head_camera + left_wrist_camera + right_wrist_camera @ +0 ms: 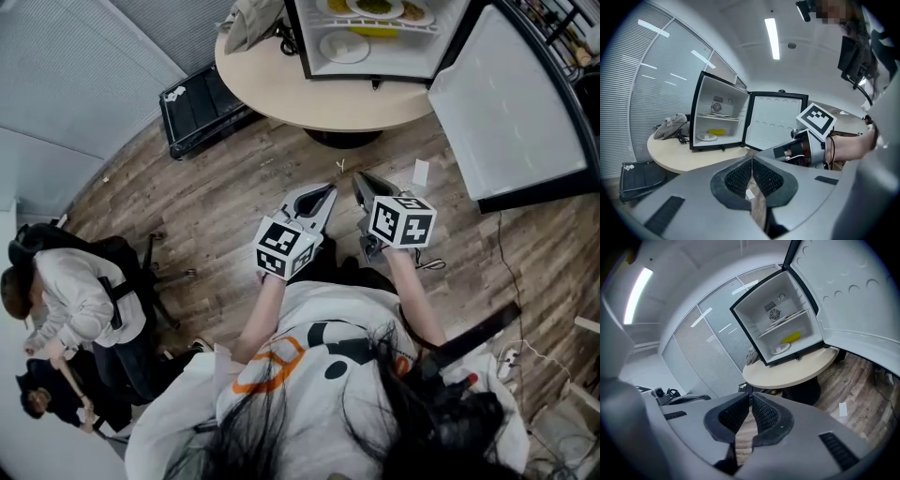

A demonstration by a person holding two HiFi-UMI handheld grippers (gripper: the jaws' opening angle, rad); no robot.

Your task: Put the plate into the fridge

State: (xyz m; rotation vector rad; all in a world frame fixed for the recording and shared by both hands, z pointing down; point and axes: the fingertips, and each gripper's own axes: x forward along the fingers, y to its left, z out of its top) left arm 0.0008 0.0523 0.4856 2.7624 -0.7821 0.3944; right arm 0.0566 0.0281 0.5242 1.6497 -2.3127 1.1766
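Note:
A small fridge (375, 42) stands open on a round table (281, 89), its door (511, 103) swung out to the right. A white plate (344, 47) lies on the fridge floor, and it also shows as the plate (707, 137) in the left gripper view and the plate (780, 349) in the right gripper view, beside a yellow item (791, 338). More dishes sit on the shelf above. My left gripper (329, 190) and right gripper (358, 178) hover side by side over the floor, short of the table. Both are shut with nothing between the jaws, as on the left gripper (752, 165) and right gripper (750, 401).
A grey bag (248, 21) lies on the table left of the fridge. A black case (202, 108) sits on the wood floor at the left, a paper scrap (420, 172) near the door. A seated person (80, 300) is far left, and cables (525, 356) run at the right.

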